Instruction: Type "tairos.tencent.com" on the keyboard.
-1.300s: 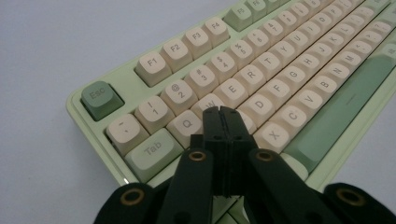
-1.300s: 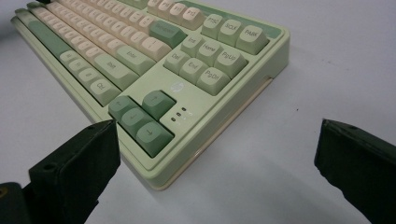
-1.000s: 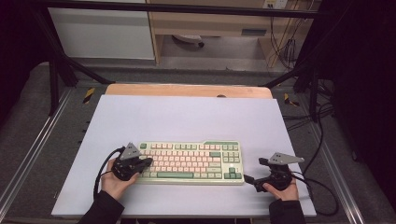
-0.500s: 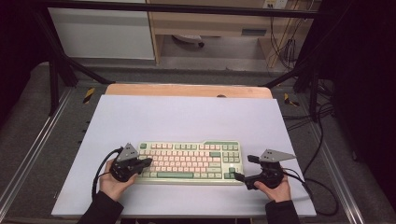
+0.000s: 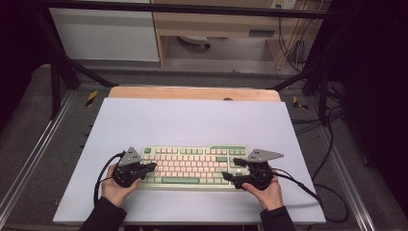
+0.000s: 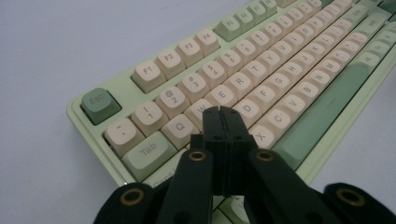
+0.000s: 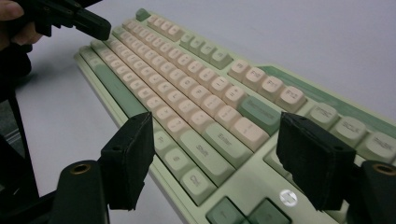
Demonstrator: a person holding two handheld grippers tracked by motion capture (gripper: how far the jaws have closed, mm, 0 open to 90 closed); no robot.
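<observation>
A pale green keyboard [image 5: 192, 166] with cream keys lies near the front of the mat. My left gripper [image 5: 153, 167] rests over its left end, held in a hand. In the left gripper view the jaws are pressed together, and the left gripper [image 6: 222, 112] has its tip just above the keys near W and S of the keyboard [image 6: 289, 65]. My right gripper [image 5: 232, 168] stands open over the keyboard's right end. In the right gripper view the right gripper [image 7: 219, 158] spans the Enter and Shift keys of the keyboard [image 7: 187, 88], with nothing between its pads. The left gripper [image 7: 95, 23] shows far off.
A pale lavender mat [image 5: 192, 120] covers the table, with a wooden edge [image 5: 192, 93] at the back. Cables [image 5: 312, 187] trail off the right side. Black frame poles [image 5: 57, 77] stand at both rear corners.
My right gripper has moved left from beside the keyboard to over its right end. The left gripper has hardly moved.
</observation>
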